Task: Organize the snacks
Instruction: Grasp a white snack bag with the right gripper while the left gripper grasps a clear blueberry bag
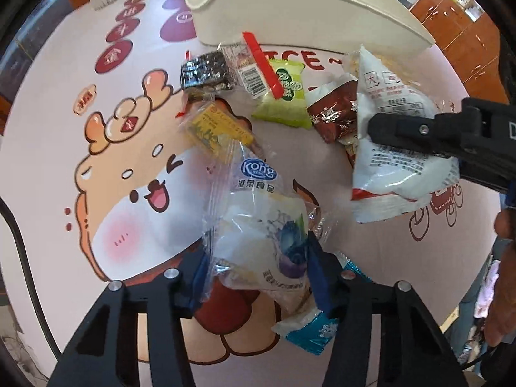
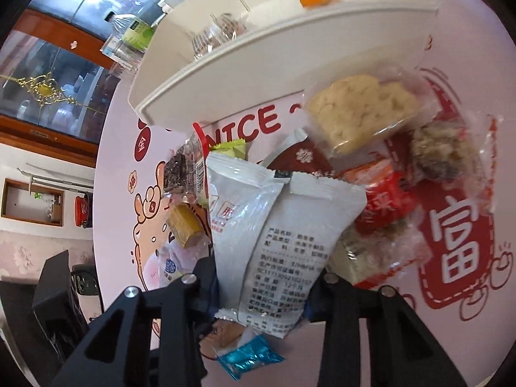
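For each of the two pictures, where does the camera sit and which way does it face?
Left wrist view: on the left gripper, facing steeply down at its clear blueberry packet; the right gripper and a hand show.
Right wrist view: on the right gripper, facing down at its white packet.
Shared: white bin, blue packet, green packet.

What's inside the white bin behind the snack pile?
In the right wrist view, the white bin holds at least one clear-wrapped snack. Its near wall hides the rest of the floor, so any other contents cannot be seen.
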